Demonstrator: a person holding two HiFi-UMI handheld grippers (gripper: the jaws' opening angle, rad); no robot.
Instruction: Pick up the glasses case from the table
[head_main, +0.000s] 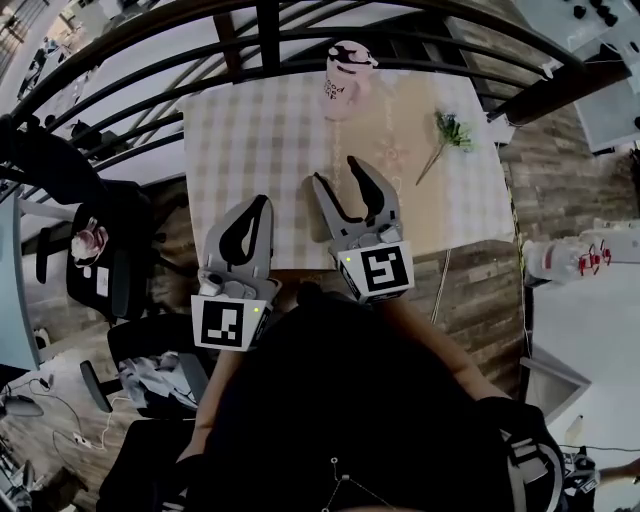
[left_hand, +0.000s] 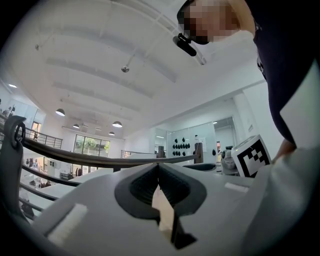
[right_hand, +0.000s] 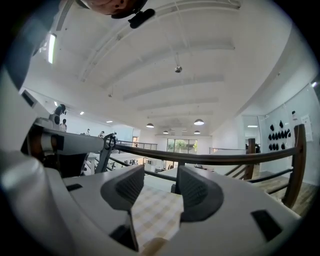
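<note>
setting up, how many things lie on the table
2: a pink object at the far edge of the table, a green sprig near its right side. The left tongs and right tongs may hide more.

Holding both grippers level and side by side out in front, left gripper (head_main: 260, 203) with jaws pressed together on nothing, right gripper (head_main: 337, 172) with jaws parted and empty.

Table (head_main: 260, 150) mid-frame, railing (head_main: 268, 35) arching above it. Glasses case (head_main: 349, 72) on table, top centre; flower sprig (head_main: 450, 132) on table, upper right.
</note>
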